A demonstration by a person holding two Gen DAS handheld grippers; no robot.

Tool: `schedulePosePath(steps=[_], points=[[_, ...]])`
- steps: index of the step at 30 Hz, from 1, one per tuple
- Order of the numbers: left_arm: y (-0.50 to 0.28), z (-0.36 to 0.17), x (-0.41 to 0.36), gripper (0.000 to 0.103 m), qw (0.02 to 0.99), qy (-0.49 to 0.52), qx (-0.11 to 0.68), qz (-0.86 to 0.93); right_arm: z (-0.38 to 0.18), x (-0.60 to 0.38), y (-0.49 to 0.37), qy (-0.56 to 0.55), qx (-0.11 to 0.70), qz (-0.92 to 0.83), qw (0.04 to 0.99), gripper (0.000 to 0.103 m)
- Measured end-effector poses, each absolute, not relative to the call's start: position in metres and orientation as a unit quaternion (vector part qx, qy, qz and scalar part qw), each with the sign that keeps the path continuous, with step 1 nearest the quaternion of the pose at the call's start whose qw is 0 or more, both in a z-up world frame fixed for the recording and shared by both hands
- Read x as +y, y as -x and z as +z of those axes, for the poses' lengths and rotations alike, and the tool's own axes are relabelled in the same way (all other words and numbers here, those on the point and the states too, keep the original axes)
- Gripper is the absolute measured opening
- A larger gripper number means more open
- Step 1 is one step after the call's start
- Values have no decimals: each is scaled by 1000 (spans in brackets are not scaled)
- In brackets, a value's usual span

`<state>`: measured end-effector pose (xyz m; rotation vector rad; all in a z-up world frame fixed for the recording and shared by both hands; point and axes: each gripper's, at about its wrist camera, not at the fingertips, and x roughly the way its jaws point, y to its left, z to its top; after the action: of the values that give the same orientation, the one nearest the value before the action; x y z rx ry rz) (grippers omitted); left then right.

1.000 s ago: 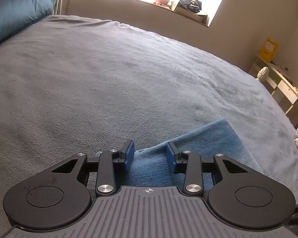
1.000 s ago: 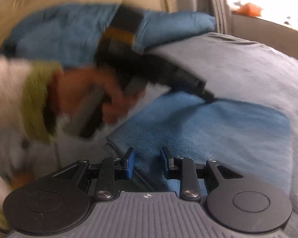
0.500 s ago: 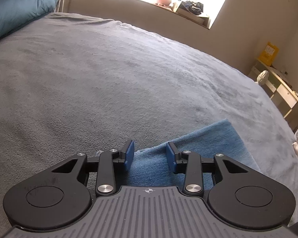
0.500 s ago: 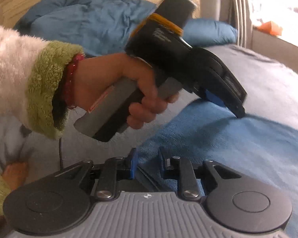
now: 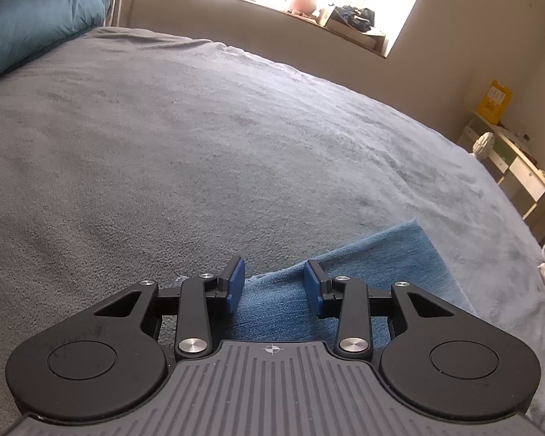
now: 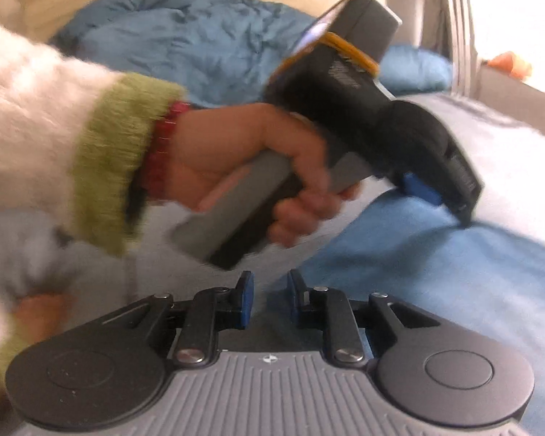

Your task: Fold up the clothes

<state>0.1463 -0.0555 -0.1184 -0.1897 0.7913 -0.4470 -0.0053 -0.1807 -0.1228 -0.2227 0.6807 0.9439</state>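
Little change in the left wrist view over the last second. Left gripper [image 5: 274, 272] at the same low place, lower middle of the frame, with only a small tilt upward. Jaws released, wide apart, nothing pinched. Denim garment [image 5: 381, 254] in the same spot, lower right of centre, flat on the grey bed cover [image 5: 200, 145], one edge passing under the blue pads.

More change in the right wrist view, which is blurred. Right gripper [image 6: 270, 283] now lower and nearer to the close edge of the garment, at the lower middle of the frame. Jaws a little narrower than a second ago but still apart, with no cloth seen between them. Hand [image 6: 258, 167] and fluffy sleeve [image 6: 36, 127] now larger, filling the left half. Tip of the left tool down on the far edge of the garment, right of centre.

Meaning for the task, as a judgement only: two tools at two edges, neither holding cloth, which fits a new grasp for one more fold, or a release after one.
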Motion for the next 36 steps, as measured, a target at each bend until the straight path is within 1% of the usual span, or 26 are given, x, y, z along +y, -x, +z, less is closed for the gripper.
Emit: schedulePosePath(steps=[4,6,7,8,9,10,11,12,13,17,21,26,30,36], points=[[-146,-114,-56,39,894,93,386,-210,-115,-197,22,93,340,449,821,22],[-145,-109,-54,42,892,97,389,-208,-107,-215,23,67,343,428,833,23],[-142,-104,-51,43,892,103,388,-207,-101,-230,20,33,345,408,845,23],[-139,-98,-47,48,893,112,386,-205,-95,-251,12,-10,346,386,855,23],[-135,-92,-43,53,893,122,383,-202,-89,-272,4,-55,345,363,864,26],[-131,-86,-40,56,893,131,382,-198,-86,-294,-2,-104,342,338,871,32],[-126,-81,-37,63,892,132,386,-193,-86,-316,-7,-144,342,313,874,38],[-121,-76,-36,67,890,131,393,-188,-86,-337,-11,-183,341,288,876,50],[-116,-72,-36,68,888,124,402,-183,-86,-358,-16,-220,341,262,876,55],[-100,-63,-45,70,875,80,451,-155,-108,-407,-37,-295,384,174,857,60],[-87,-62,-54,79,867,53,469,-158,-139,-429,-54,-360,428,131,819,62],[-79,-68,-62,80,862,24,481,-157,-178,-430,-63,-402,458,125,783,65],[-73,-72,-68,80,858,3,489,-156,-190,-433,-75,-434,457,146,762,70],[-69,-74,-73,80,860,-24,488,-147,-194,-424,-100,-440,473,185,741,71]])
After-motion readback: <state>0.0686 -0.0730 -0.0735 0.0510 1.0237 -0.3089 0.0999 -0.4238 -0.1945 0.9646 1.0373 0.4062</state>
